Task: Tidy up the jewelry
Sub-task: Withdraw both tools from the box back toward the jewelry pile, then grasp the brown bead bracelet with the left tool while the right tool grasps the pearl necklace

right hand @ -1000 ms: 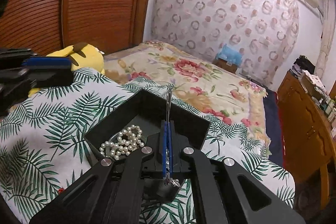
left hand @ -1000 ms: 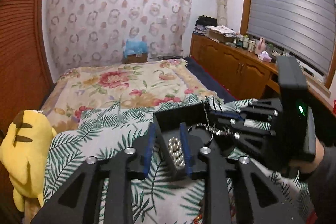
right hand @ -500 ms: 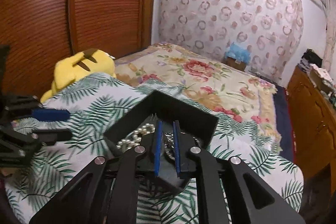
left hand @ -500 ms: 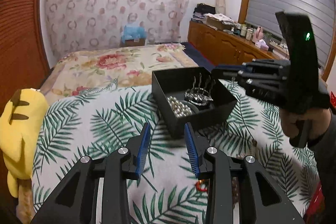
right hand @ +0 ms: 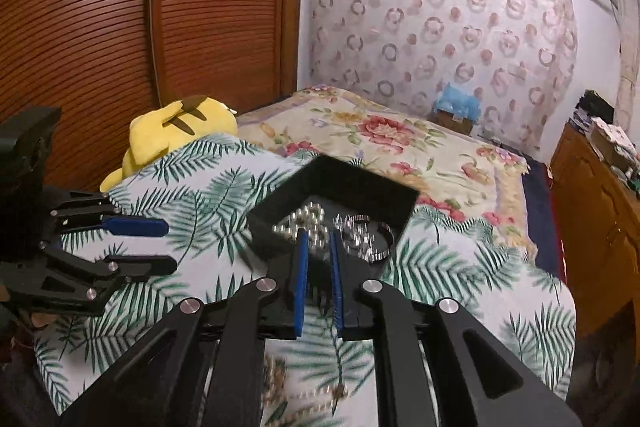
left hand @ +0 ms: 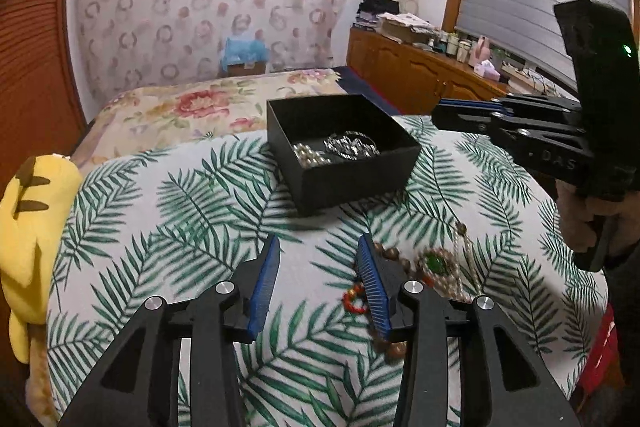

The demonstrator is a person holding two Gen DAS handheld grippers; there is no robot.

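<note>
A black open box (left hand: 352, 179) (right hand: 340, 183) sits on the palm-leaf cloth. Inside lie a pearl strand (left hand: 308, 155) (right hand: 306, 221) and a silver chain piece (left hand: 352, 145) (right hand: 362, 233). My left gripper (left hand: 318, 267) is open and empty, low over the cloth in front of the box. Beside its right finger lie a green-stone pendant necklace (left hand: 438, 265), brown beads (left hand: 394, 349) and a red bead loop (left hand: 354, 301). My right gripper (right hand: 318, 255) is open a little and empty, held above the box's near edge; in the left wrist view it (left hand: 460, 111) hangs right of the box.
A yellow plush toy (left hand: 28, 227) (right hand: 176, 127) lies at the cloth's left edge by the slatted wooden wardrobe (right hand: 140, 27). A floral bedspread (left hand: 200, 107) lies behind the box. Wooden cabinets (left hand: 420, 75) with clutter stand at the right.
The right gripper let the silver chain drop into the box, opened and lifted back. The left gripper let go of the box and drew back toward me, opening wide.
</note>
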